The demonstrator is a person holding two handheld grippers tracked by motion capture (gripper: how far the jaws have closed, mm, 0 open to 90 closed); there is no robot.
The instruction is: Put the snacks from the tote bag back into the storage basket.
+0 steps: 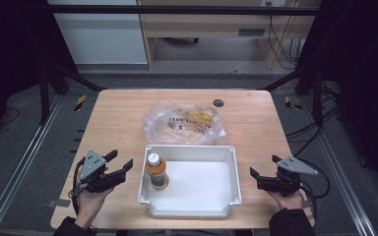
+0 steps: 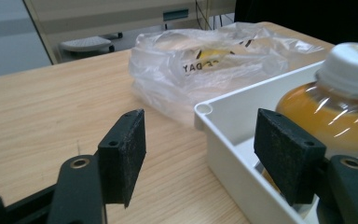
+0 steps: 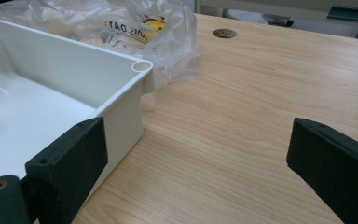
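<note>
The left hand-held gripper (image 1: 119, 163) hovers with its jaws spread and empty near the front left corner of the worktop (image 1: 113, 118), just beside the left wall of the white bin (image 1: 189, 153). The right hand-held gripper (image 1: 262, 169) is likewise spread and empty, near the front right corner, a little apart from the bin's right wall.

Nearest the left jaws is the juice bottle (image 1: 156, 170), standing upright inside the bin against its left wall, toward the back. It is probably moderately heavy, being nearly full of liquid, and its smooth, rounded plastic body looks stiff but slippery; a grip across the body below the shoulder, or at the neck under the cap, would likely hold best. A squeeze too low could tip it against the wall.

The bottle is small, clear, filled with orange-yellow juice, and closed with a white screw cap (image 2: 352, 63). Beyond the bin, toward the middle of the worktop, lies a crumpled clear plastic bag (image 1: 183, 122) with dark lettering and something yellow inside.
</note>
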